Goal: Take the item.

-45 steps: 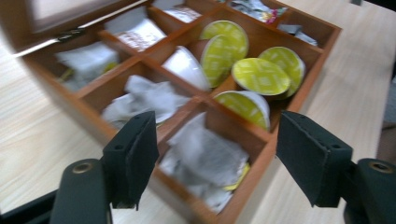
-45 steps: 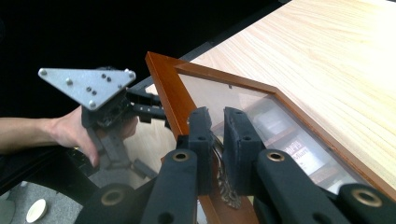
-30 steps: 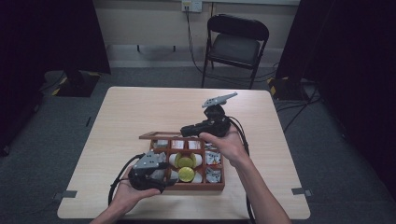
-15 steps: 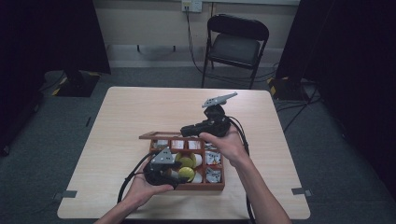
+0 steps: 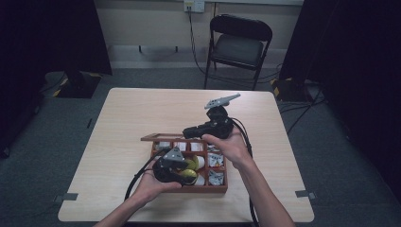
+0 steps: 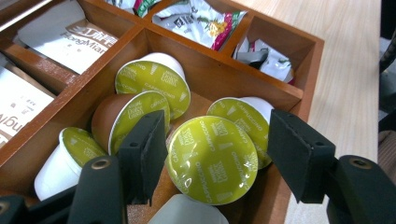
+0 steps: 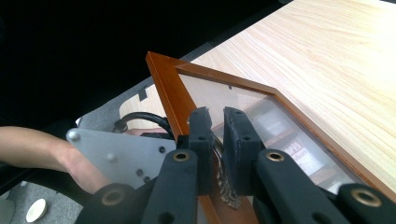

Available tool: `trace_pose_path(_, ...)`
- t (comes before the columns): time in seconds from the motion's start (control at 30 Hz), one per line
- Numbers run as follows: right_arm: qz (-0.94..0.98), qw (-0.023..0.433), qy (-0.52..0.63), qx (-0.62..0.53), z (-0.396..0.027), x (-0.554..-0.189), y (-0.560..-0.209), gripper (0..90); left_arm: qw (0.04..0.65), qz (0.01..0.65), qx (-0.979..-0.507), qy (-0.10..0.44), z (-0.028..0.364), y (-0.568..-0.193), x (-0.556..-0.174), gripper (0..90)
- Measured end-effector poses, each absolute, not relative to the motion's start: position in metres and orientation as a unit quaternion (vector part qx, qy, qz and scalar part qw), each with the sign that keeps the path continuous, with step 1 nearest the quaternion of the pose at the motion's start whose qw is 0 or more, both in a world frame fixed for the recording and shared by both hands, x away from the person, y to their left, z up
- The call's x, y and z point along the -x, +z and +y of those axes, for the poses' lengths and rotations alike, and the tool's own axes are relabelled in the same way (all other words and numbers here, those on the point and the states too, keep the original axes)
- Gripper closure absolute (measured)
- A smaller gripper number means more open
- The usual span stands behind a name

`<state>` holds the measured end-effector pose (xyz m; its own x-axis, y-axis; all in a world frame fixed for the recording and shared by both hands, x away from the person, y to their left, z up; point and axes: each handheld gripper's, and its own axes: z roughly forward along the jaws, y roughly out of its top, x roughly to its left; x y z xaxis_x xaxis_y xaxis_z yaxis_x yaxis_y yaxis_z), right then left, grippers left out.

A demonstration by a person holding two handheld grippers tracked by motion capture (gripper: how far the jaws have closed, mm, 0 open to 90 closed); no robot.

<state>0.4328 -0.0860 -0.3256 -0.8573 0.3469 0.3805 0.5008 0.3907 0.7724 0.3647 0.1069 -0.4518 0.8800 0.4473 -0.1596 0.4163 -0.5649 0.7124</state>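
the right gripper point(image 7: 215, 128) pinches the lid's latch point(image 7: 224, 186), propping the glass lid point(image 7: 243, 100) up. the left gripper point(image 6: 212, 154) has been closing around the green-topped capsule point(image 6: 211, 160) in the box point(image 6: 299, 100); contact looks near but unclear. squeeze the rim evenly, then lift straight.

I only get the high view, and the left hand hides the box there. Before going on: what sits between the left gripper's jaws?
Observer: A green-lidded capsule, lid towards the camera. The left gripper has just been closing its jaws around it, and a gap shows at one pad.
Operator: Anything crowding it?
Observer: Yes, a second capsule lies tucked behind its edge in the same compartment.
Operator: And what is the right gripper pinching?
Observer: The right gripper is shut on a small ornate metal pull on the wooden frame of the glass lid.
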Motion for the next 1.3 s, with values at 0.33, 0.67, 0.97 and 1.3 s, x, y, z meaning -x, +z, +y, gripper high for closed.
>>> trace_pose_path(0.33,-0.830,0.078,-0.489,0.255,-0.086,-0.433,-0.326,82.2,0.356,0.244,-0.902,0.021,0.100,-0.461,-0.369,35.6)
trace_pose_path(0.67,-0.830,0.078,-0.490,0.255,-0.086,-0.433,-0.326,82.2,0.346,0.250,-0.904,0.022,0.101,-0.463,-0.375,33.7)
trace_pose_path(0.97,-0.831,0.078,-0.489,0.253,-0.085,-0.432,-0.326,82.3,0.334,0.268,-0.904,0.006,0.095,-0.466,-0.378,36.4)
trace_pose_path(1.3,-0.831,0.077,-0.489,0.253,-0.085,-0.432,-0.326,82.2,0.337,0.269,-0.902,0.010,0.095,-0.467,-0.376,40.1)
